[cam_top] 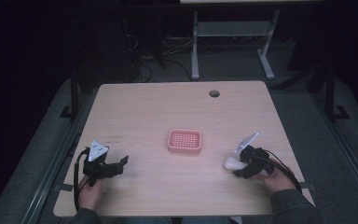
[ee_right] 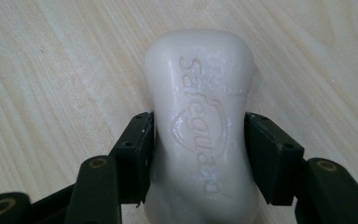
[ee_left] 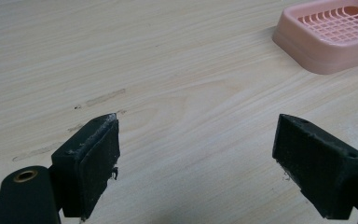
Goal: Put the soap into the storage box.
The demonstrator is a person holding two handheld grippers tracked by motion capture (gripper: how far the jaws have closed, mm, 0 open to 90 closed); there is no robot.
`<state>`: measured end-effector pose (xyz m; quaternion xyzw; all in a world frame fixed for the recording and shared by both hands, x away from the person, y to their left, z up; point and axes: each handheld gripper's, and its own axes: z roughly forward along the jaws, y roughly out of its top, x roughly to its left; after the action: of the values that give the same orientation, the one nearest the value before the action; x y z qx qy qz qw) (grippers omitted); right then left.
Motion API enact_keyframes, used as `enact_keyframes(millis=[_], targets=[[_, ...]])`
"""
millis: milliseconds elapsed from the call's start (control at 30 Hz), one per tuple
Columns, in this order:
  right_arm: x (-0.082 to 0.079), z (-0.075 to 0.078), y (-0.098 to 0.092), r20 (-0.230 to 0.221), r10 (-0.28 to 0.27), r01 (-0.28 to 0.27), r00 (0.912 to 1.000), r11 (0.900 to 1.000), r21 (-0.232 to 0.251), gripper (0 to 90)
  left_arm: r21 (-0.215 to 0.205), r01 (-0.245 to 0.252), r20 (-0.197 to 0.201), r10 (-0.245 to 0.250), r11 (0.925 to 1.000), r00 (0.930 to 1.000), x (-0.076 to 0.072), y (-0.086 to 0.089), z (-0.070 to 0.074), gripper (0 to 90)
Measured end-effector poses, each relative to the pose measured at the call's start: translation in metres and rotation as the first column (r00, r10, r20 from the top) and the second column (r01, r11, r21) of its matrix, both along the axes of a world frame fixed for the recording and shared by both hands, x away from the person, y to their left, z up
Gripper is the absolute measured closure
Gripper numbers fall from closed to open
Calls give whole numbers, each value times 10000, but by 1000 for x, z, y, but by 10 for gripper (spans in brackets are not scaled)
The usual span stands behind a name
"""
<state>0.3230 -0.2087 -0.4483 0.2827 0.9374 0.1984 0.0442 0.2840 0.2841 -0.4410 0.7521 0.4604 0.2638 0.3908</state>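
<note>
Soap bar (ee_right: 200, 126) on the pale wood table (cam_top: 168, 107) — right gripper (ee_right: 199, 154) clamps it, left gripper (ee_left: 196, 154) spread wide — dark room.

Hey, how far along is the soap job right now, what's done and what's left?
Done: the right gripper has its jaws pressed on both sides of the white soap bar, which lies on the table. In hand: that grip, not yet lifted. Left, most likely: carrying it to the empty pink soap dish. The left gripper sits open, holding nothing.

White soap bar (ee_right: 200, 126), flat on table, pinched at waist
</note>
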Motion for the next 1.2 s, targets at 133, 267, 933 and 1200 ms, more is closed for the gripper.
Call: enact_keyframes(millis=[133,267,933,1200], targets=[[0,0,0,11,-1,1,10000,10000,10,445,45,3,-29,-3,10000,10000,0,1,0,141],[0,0,0,32,-16,16,10000,10000,26,447,34,10,-42,-10,10000,10000,0,1,0,141],[-3,3,10,-24,513,-513,9987,9986,146,482,42,44,-38,-44,10000,10000,0,0,0,141],[-2,12,21,195,767,-771,9969,9969,180,487,34,18,-47,-17,10000,10000,0,1,1,141]])
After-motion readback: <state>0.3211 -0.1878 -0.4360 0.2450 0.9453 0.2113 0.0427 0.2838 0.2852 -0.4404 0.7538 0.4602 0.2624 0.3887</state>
